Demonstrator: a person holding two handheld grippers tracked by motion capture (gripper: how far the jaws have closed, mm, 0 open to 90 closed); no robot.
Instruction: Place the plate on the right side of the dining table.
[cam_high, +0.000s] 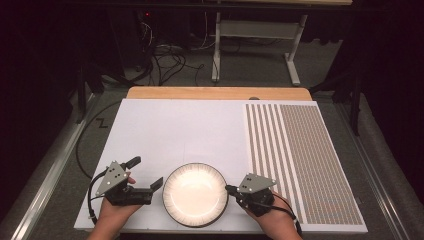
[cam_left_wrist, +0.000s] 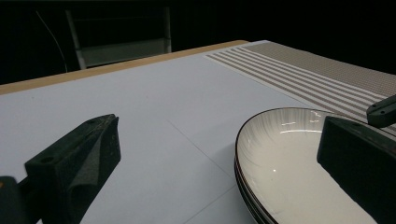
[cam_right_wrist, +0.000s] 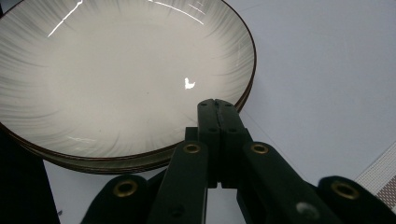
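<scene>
A stack of white ribbed plates with dark rims (cam_high: 195, 194) sits near the front edge of the white board, between my two grippers. My left gripper (cam_high: 145, 172) is just left of the stack and open. In the left gripper view its jaws (cam_left_wrist: 219, 135) stand wide apart with bare board between them, and the plates (cam_left_wrist: 285, 163) lie by the right jaw. My right gripper (cam_high: 229, 189) rests at the stack's right side and is shut. In the right gripper view its closed tips (cam_right_wrist: 218, 106) hover at the rim of the top plate (cam_right_wrist: 121, 79), holding nothing.
The white board (cam_high: 175, 130) covers most of the wooden table (cam_high: 215, 93). A striped and dotted mat (cam_high: 305, 155) lies along the right side. Behind the table, cables (cam_high: 165, 60) and a white desk frame (cam_high: 255, 30) stand on the dark floor.
</scene>
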